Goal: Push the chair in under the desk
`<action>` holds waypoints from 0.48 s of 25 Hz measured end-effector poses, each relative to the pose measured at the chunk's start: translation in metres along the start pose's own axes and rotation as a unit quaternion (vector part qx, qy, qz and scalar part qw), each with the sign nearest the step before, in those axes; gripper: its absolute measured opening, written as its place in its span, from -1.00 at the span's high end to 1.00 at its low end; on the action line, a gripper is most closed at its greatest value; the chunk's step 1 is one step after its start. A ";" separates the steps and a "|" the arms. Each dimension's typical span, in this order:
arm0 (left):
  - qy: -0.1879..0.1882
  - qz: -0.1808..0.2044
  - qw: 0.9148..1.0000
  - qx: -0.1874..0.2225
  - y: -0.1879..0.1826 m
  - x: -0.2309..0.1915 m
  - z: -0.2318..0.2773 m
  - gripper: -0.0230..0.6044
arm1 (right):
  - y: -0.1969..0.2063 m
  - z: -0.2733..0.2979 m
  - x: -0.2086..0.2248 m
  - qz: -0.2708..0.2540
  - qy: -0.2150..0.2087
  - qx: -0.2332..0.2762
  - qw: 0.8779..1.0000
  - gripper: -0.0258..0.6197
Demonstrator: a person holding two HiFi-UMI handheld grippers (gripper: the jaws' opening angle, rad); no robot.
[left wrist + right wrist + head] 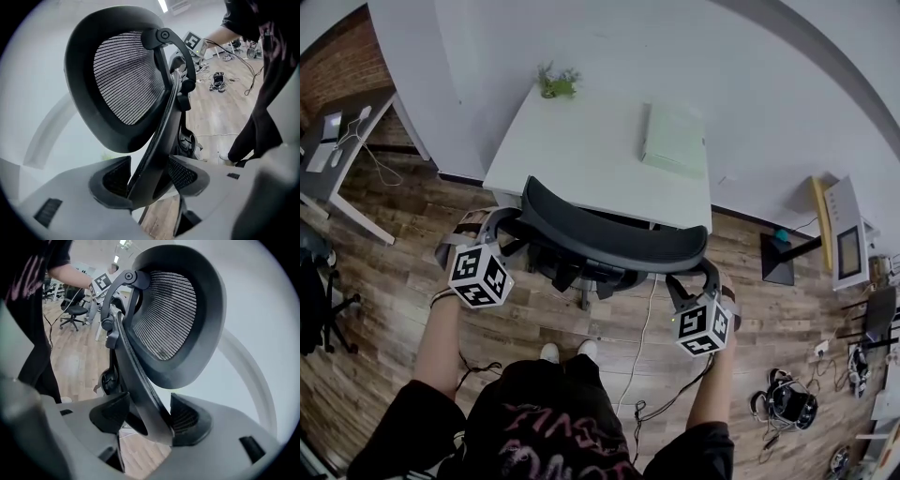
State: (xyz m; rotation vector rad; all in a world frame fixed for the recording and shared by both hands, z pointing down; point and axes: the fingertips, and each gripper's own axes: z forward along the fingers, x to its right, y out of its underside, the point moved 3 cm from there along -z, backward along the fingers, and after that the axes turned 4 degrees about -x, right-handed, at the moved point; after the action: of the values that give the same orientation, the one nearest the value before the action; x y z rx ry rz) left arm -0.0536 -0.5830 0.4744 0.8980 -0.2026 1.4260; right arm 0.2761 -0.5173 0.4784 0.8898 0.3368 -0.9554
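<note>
A black mesh-backed office chair (609,239) stands at the front edge of the white desk (581,141), its seat partly under the top. My left gripper (508,225) is at the backrest's left end and my right gripper (686,281) at its right end. In the left gripper view the backrest's (122,79) frame bar runs between the wide jaws of the left gripper (147,178), which stand open around it. The right gripper view shows the backrest (173,310) in mirror image, its bar lying against one pad of the open right gripper (145,416).
On the desk are a small plant (558,82) and a pale green box (673,139). A white cable (642,328) trails across the wood floor by the person's feet (567,352). Another desk (337,141) and a chair (314,300) stand at left, with a black stand (787,258) and gear (787,403) at right.
</note>
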 end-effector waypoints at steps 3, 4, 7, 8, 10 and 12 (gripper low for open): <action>-0.005 -0.013 1.000 0.009 0.001 -0.001 -0.006 0.12 | 0.001 -0.004 0.001 0.008 0.009 0.000 1.000 0.12; -0.008 -0.018 1.000 0.013 0.001 -0.002 -0.008 0.12 | 0.001 -0.006 0.001 0.015 0.011 0.000 1.000 0.12; -0.021 -0.032 0.999 0.028 0.002 -0.003 -0.015 0.12 | 0.000 -0.015 0.003 0.042 0.027 0.013 0.999 0.13; -0.025 -0.039 0.998 0.033 0.002 -0.003 -0.017 0.12 | -0.003 -0.020 0.005 0.054 0.034 0.025 0.998 0.13; -0.033 -0.058 0.997 0.044 0.003 -0.005 -0.023 0.12 | -0.011 -0.031 0.007 0.089 0.044 0.058 0.993 0.13; -0.036 -0.080 0.994 0.060 0.002 -0.008 -0.029 0.12 | -0.019 -0.041 0.009 0.130 0.050 0.086 0.987 0.13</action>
State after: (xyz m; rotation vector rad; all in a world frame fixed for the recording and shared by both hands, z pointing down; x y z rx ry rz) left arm -0.0681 -0.5709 0.4511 1.0432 -0.0974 1.2687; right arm 0.2710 -0.4958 0.4383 1.1119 0.2184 -0.7061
